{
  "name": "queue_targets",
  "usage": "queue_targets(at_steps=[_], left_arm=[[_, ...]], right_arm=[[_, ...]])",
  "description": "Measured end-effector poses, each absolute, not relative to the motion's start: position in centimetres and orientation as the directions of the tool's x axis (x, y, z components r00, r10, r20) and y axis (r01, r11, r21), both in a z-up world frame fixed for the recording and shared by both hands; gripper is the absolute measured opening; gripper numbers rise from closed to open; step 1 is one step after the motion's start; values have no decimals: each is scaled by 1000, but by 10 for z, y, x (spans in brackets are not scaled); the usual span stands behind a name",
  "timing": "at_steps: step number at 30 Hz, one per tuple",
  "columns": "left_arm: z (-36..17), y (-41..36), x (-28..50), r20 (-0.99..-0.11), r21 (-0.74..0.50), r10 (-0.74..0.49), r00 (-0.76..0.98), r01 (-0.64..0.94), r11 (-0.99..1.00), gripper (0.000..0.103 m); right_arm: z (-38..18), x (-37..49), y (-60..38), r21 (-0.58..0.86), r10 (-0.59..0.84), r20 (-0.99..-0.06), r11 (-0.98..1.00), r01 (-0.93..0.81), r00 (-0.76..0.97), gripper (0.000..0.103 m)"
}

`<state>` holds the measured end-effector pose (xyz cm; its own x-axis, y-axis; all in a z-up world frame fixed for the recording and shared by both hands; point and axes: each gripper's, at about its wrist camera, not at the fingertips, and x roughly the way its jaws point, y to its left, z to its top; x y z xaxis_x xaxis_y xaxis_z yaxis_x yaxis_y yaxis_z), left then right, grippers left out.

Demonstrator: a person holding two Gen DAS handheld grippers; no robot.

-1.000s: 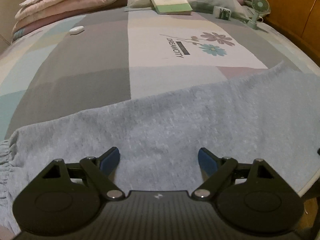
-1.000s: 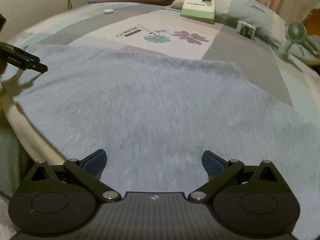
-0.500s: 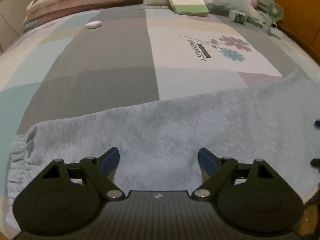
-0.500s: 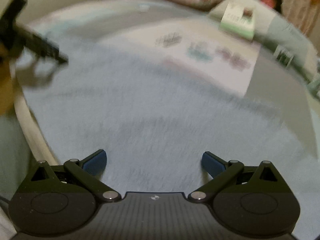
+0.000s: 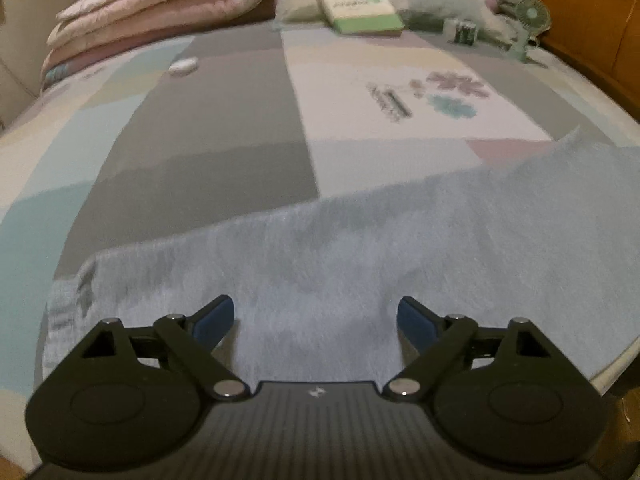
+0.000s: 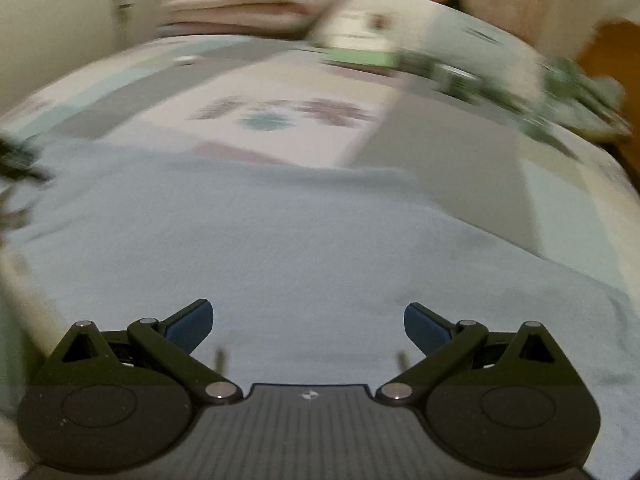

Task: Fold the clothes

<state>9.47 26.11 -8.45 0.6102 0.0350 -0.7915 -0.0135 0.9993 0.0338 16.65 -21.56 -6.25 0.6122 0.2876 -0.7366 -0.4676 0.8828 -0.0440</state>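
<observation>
Both the left gripper (image 5: 316, 316) and right gripper (image 6: 306, 322) keep their jaws spread apart, empty, over the grey-blue garment (image 5: 400, 248) lying flat beneath and ahead on the bed (image 5: 200, 128); its elastic cuff (image 5: 64, 308) now sits nearer the left jaws.

The left wrist view is taken from low over the near edge of the bed (image 5: 208, 168), faced along its length toward the book (image 5: 358, 6) and folded quilt (image 5: 160, 8). The right wrist view is set similarly low and close, aimed the same way but blurred. Both views are shared by one stretch — the light-blue garment (image 5: 400, 248) (image 6: 280, 248) and the flower print (image 5: 452, 92) (image 6: 276, 114).
</observation>
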Motion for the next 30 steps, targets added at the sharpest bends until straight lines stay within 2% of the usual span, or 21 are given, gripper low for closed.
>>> queue_targets(at_steps=[4,6,8,9,15,20,24,27,30], left_arm=[[-89,277,91,-789,7,57,612,-83,997,91],[-87,279,93,-791,16,73,607,-100,995,91],[-83,275,94,-790,27,76,608,-90,996,91],[-81,273,95,-789,33,78,609,-85,996,89],[-78,265,106,-797,49,85,598,-77,996,89],[-89,278,108,-809,18,95,580,-137,990,92],[-85,275,106,-810,60,133,571,-144,988,92],[-76,258,102,-794,125,153,589,-89,988,89],[-70,243,94,-781,100,79,619,-1,995,89]], right_arm=[[-84,192,-270,-80,124,-794,949,-304,595,103],[-88,195,-303,82,218,-789,964,-253,574,103],[-85,195,-319,55,144,-794,985,-166,590,103],[-81,195,-325,76,150,-786,986,-147,600,103],[-65,225,-351,222,217,-721,972,-77,658,103],[-71,243,-350,113,154,-777,988,-106,611,101],[-69,249,-345,29,106,-808,990,-140,580,102],[-52,220,-322,31,190,-797,961,-275,573,103],[-49,190,-305,-23,223,-805,915,-404,550,103]])
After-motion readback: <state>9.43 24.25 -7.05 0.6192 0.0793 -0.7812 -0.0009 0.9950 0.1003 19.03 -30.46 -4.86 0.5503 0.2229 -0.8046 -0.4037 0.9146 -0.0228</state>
